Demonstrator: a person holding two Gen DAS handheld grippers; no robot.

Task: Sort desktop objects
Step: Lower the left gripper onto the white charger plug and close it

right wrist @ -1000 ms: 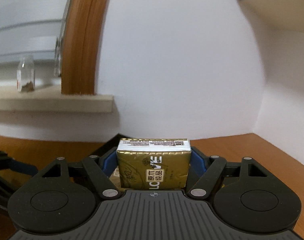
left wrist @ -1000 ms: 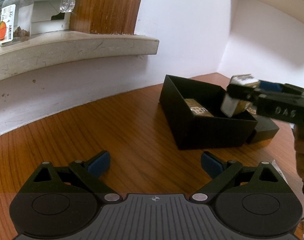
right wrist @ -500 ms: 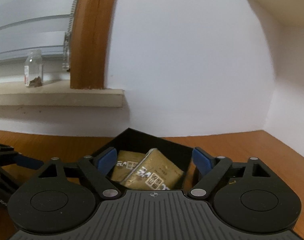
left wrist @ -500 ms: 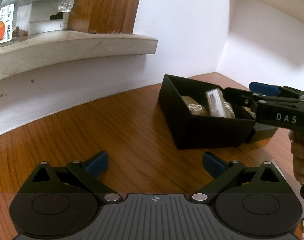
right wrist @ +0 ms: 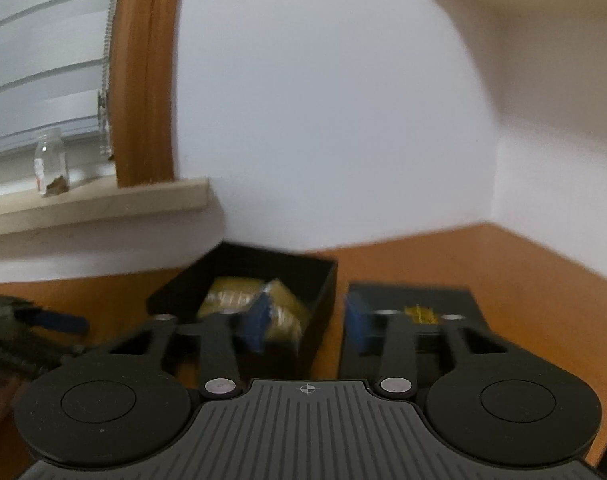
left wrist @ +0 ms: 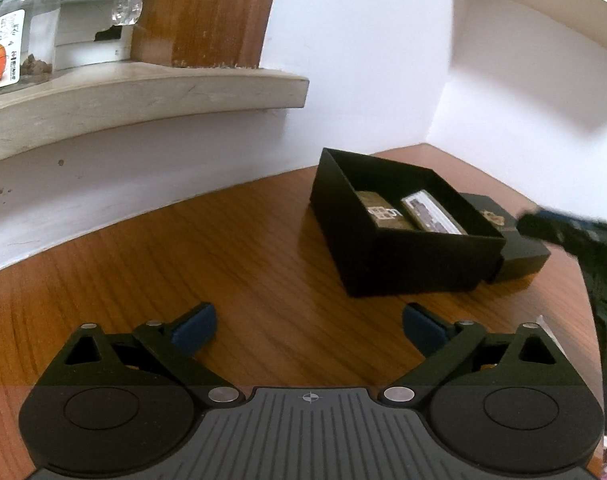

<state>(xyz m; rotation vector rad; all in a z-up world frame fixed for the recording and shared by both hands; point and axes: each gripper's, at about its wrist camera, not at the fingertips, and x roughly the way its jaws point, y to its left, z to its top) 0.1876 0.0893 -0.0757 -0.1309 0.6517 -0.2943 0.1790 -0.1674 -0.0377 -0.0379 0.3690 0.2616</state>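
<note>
An open black box (left wrist: 403, 256) stands on the wooden desk and holds two gold packets (left wrist: 387, 214), side by side. The box also shows in the right wrist view (right wrist: 263, 276) with the gold packets (right wrist: 239, 298) inside. My left gripper (left wrist: 309, 326) is open and empty above bare desk, short of the box. My right gripper (right wrist: 309, 322) is open and empty, drawn back from the box; in the left wrist view it is blurred at the right edge (left wrist: 551, 226).
A black lid with a gold emblem (right wrist: 415, 312) lies right of the box. A stone window ledge (left wrist: 143, 96) carries a glass jar (left wrist: 23, 48). White walls close the corner behind the box. A shelf (left wrist: 543, 12) hangs at the upper right.
My right gripper opened and dropped the gold packet into the box beside the other one. It has since pulled back to the right. The left gripper has barely moved.
</note>
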